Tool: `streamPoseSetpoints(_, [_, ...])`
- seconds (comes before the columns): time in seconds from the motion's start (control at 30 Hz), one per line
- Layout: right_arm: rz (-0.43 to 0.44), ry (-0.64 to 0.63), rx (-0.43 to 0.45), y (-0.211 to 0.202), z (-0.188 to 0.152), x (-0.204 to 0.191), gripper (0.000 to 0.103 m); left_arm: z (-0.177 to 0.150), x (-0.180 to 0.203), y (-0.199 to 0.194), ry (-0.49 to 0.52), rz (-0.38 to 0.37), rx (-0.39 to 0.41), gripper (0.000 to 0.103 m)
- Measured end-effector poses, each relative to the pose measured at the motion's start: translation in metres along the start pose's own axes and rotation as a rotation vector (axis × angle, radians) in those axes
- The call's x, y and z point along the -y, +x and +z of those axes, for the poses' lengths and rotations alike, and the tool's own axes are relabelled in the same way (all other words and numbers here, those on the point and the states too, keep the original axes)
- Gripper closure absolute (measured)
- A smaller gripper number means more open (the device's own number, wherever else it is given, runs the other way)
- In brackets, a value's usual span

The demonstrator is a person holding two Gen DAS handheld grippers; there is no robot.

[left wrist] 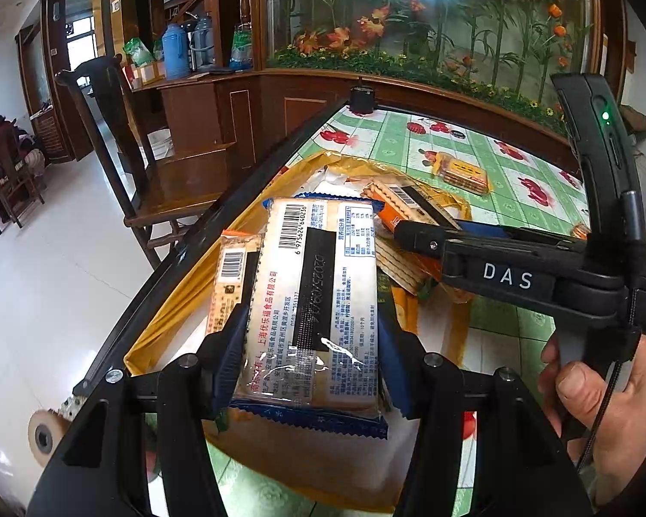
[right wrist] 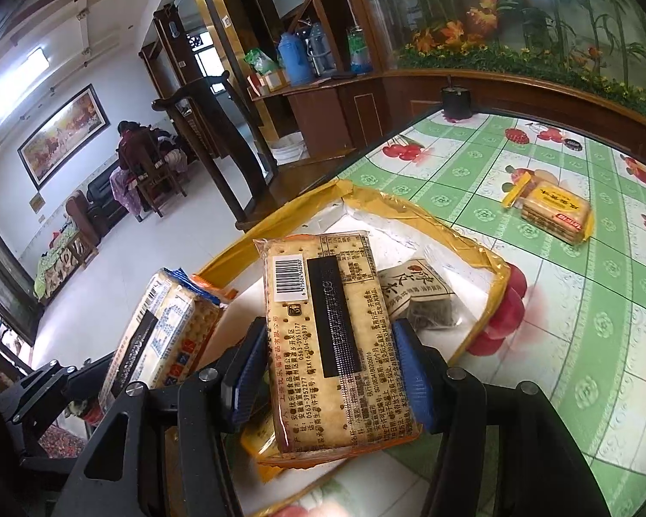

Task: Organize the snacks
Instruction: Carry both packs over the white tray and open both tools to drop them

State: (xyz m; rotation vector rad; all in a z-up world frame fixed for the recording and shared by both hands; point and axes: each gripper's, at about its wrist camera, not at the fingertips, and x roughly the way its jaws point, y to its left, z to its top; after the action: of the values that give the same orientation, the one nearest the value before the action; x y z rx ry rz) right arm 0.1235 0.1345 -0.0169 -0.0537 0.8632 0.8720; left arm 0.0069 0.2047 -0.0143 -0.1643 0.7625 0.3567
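My left gripper (left wrist: 312, 319) is shut on a blue-edged cracker pack (left wrist: 314, 258), barcode side up, over a yellow-rimmed tray (left wrist: 172, 323). A smaller orange pack (left wrist: 230, 275) lies beside it in the tray. My right gripper (left wrist: 409, 226) comes in from the right, held by a hand (left wrist: 603, 392). In the right wrist view that gripper (right wrist: 329, 336) is shut on an orange-edged cracker pack (right wrist: 323, 301) above the tray (right wrist: 495, 271). The blue-edged pack (right wrist: 163, 331) shows at the left. A tea packet (right wrist: 417, 297) lies in the tray.
A yellow cracker pack (right wrist: 555, 211) lies apart on the green cherry tablecloth (right wrist: 538, 301), far right. A black round object (right wrist: 456, 101) stands at the table's far corner. The table edge runs along the left, with a wooden chair (left wrist: 120, 129) beyond it.
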Motion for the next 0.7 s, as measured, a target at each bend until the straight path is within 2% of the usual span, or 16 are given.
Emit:
streamPoseSetpoints(0.47, [-0.020,-0.029,0.030,0.010,0.016,-0.003,0.046,0.003,-0.004,0.006,-0.002,0.019,-0.011,0.048])
streamPoseSetpoints(0.7, [-0.033,-0.057,0.015,0.016,0.021,-0.012,0.048,0.005,-0.006,0.004,-0.005,0.024,-0.011,0.048])
